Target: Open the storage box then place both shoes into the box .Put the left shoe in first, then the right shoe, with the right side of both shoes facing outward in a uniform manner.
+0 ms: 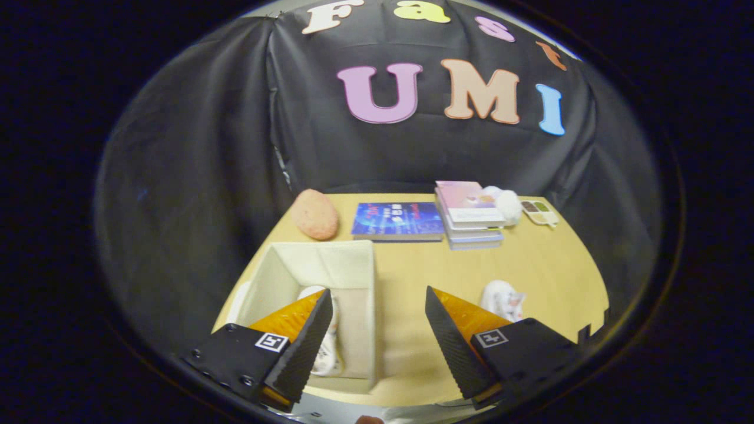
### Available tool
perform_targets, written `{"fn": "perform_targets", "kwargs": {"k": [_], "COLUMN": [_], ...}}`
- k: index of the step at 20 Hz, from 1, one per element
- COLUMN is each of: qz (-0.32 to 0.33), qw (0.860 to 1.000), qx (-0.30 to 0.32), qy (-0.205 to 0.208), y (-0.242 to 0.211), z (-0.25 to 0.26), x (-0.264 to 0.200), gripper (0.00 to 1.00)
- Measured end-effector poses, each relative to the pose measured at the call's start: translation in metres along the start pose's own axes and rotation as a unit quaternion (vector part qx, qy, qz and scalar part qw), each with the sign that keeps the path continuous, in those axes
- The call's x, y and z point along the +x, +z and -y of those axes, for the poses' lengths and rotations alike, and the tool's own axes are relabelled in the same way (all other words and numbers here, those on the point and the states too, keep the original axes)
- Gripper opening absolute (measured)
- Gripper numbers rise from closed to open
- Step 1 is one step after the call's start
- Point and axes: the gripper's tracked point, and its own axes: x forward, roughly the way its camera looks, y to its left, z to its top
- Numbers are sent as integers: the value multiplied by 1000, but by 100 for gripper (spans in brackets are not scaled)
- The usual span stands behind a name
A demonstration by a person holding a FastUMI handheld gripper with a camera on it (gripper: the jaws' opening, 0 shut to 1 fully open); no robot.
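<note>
An open cream fabric storage box (347, 268) stands on the wooden table below my left finger. One white shoe (327, 344) lies inside it, partly hidden by that finger. The other white shoe (502, 298) rests on the table to the right of the box, just past my right finger. My gripper (379, 313) hovers above the box's right wall, open wide, with nothing between its fingers.
A pink oval cushion (315, 214) sits beyond the box at the table's far left. A blue book (399, 221), a stack of books (469, 213), a white plush toy (507, 204) and a small palette (539, 212) line the far edge. Black cloth walls surround the table (471, 265).
</note>
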Motion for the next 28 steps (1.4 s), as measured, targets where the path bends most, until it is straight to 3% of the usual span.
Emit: {"fn": "perform_targets", "kwargs": {"k": [6,16,22,28], "qz": [-63,-165,-188,-217], "qw": [994,968,964,964], "qx": [-18,-32,-22,-42], "qy": [-87,-188,-186,-146], "y": [-51,-125,-145,-162], "z": [107,232,259,256], "x": [5,4,33,70], "gripper": [100,100,100,100]}}
